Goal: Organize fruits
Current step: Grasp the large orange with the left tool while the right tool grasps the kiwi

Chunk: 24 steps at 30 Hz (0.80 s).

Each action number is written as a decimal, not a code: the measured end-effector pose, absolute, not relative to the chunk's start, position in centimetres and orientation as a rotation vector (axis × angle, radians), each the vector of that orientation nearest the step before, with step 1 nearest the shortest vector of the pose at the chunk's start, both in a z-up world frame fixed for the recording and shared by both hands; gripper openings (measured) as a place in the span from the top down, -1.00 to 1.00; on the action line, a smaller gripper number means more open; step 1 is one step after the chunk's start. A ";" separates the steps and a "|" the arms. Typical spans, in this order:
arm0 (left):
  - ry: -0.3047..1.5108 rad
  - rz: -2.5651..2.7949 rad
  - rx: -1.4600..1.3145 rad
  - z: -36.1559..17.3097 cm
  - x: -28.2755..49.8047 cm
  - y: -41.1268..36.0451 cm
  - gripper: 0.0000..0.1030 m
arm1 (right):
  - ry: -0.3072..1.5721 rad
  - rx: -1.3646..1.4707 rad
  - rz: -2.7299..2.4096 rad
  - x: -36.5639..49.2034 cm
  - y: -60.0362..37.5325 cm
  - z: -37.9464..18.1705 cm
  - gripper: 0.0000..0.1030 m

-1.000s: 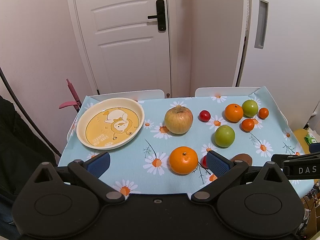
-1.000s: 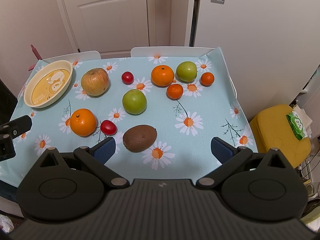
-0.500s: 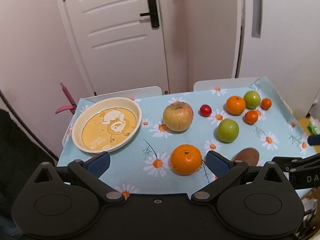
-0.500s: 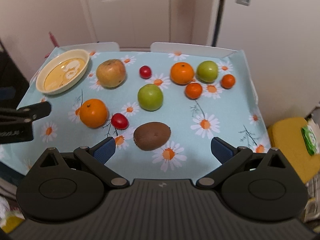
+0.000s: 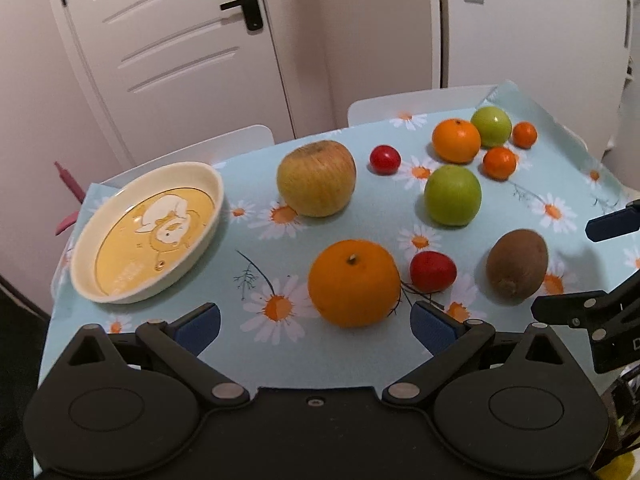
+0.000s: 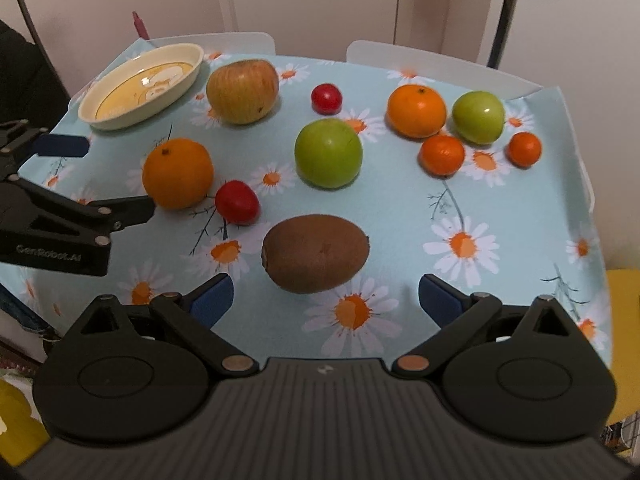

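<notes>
Fruit lies on a daisy-print tablecloth (image 5: pixel 360 216). My left gripper (image 5: pixel 316 326) is open, just short of a large orange (image 5: pixel 354 282); a red cherry tomato (image 5: pixel 433 271) lies to its right. My right gripper (image 6: pixel 324 302) is open, just short of a brown kiwi (image 6: pixel 315 258). A cream bowl (image 5: pixel 146 232) with a yellow cartoon bottom stands at the left, with no fruit in it. A yellow-red apple (image 5: pixel 316 178), a green apple (image 5: pixel 452 196), a second tomato (image 5: pixel 385 159) and more oranges and a green fruit (image 5: pixel 491 126) lie farther back.
Two white chair backs (image 5: pixel 416 102) stand behind the table, in front of a white door (image 5: pixel 168 48). A yellow stool (image 6: pixel 624 320) stands to the right of the table. The table edge runs close under both grippers.
Both grippers have moved forward and lower toward the table; the fruit looks larger. The left has closed in on the large orange, the right on the kiwi. No fruit has moved.
</notes>
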<state>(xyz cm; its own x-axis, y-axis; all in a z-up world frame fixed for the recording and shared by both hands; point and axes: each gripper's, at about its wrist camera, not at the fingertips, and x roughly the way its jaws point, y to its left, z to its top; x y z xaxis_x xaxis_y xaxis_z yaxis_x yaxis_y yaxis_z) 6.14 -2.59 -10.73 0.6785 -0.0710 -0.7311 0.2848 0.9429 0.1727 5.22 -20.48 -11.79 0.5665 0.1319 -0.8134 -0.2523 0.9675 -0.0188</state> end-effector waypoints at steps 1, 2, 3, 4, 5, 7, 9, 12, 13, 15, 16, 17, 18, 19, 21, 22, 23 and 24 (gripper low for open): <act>0.801 -0.207 0.290 -11.1 6.4 -2.7 -0.97 | 0.942 -0.137 0.232 5.3 -20.5 -12.1 -1.00; 0.799 -0.212 0.296 -11.4 6.6 -2.8 -0.95 | 0.940 -0.136 0.237 5.4 -20.5 -12.3 -1.00; 0.798 -0.214 0.303 -11.6 6.8 -2.9 -0.93 | 0.939 -0.136 0.241 5.5 -20.5 -12.5 -1.00; 0.797 -0.217 0.311 -11.8 7.0 -3.1 -0.90 | 0.937 -0.137 0.245 5.6 -20.5 -12.7 -1.00; 0.797 -0.221 0.317 -12.0 7.3 -3.2 -0.88 | 0.934 -0.139 0.247 5.7 -20.5 -12.8 -1.00; 0.794 -0.228 0.327 -12.4 7.6 -3.5 -0.85 | 0.932 -0.138 0.251 5.9 -20.5 -13.0 -1.00; 0.791 -0.239 0.334 -12.7 7.8 -3.7 -0.82 | 0.927 -0.135 0.256 6.0 -20.6 -13.1 -1.00; 0.794 -0.253 0.333 -13.2 8.3 -4.1 -0.74 | 0.922 -0.136 0.261 6.3 -20.6 -13.4 -1.00; 0.794 -0.255 0.335 -13.3 8.4 -4.1 -0.71 | 0.922 -0.137 0.263 6.4 -20.6 -13.5 -1.00; 0.795 -0.257 0.344 -13.6 8.6 -4.3 -0.65 | 0.923 -0.135 0.267 6.6 -20.7 -13.6 -1.00; 0.794 -0.260 0.345 -13.7 8.7 -4.4 -0.61 | 0.923 -0.134 0.270 6.7 -20.7 -13.7 -1.00; 0.793 -0.263 0.347 -13.9 8.8 -4.4 -0.59 | 0.923 -0.133 0.272 6.8 -20.7 -13.8 -1.00; 0.792 -0.264 0.348 -13.9 8.8 -4.5 -0.57 | 0.923 -0.131 0.274 6.8 -20.7 -13.8 -1.00; 0.791 -0.268 0.349 -14.0 8.9 -4.6 -0.51 | 0.924 -0.129 0.276 6.9 -20.7 -13.9 -1.00; 0.793 -0.297 0.342 -14.1 8.9 -4.7 -0.32 | 0.927 -0.123 0.280 7.1 -20.8 -14.0 -1.00; 0.790 -0.293 0.349 -14.1 8.8 -4.8 -0.32 | 0.928 -0.121 0.282 7.1 -20.8 -14.0 -1.00; 0.787 -0.291 0.361 -14.1 8.7 -5.0 -0.31 | 0.928 -0.119 0.282 7.2 -20.8 -14.1 -1.00; 0.785 -0.291 0.368 -14.2 8.6 -5.1 -0.31 | 0.927 -0.118 0.282 7.2 -20.7 -14.1 -1.00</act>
